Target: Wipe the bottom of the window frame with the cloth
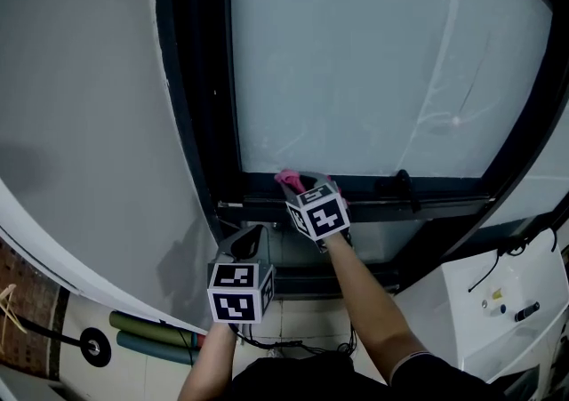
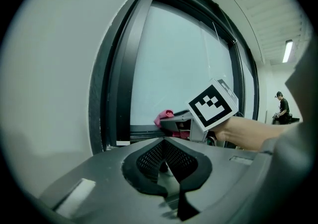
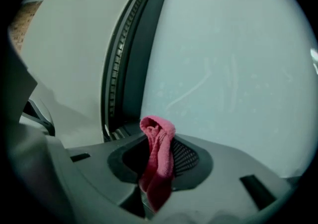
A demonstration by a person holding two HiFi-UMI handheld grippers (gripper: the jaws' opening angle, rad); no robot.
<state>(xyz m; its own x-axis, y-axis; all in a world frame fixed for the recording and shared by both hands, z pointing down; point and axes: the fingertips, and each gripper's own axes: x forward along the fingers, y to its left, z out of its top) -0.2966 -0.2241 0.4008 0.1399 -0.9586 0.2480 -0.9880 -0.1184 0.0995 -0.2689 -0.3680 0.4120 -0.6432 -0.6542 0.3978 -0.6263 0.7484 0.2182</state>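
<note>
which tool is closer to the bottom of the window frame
Right. The right tool holds the pink cloth right at the bottom frame rail; the left tool hangs lower, back from it, empty.

From the head view, the right gripper (image 1: 305, 184) hides most of the cloth (image 1: 286, 179); the window frame (image 1: 191, 79) runs off-picture.

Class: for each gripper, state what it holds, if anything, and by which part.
The right gripper pinches the pink cloth by its bunched middle, a folded end poking out past the jaws. The left gripper holds nothing.
</note>
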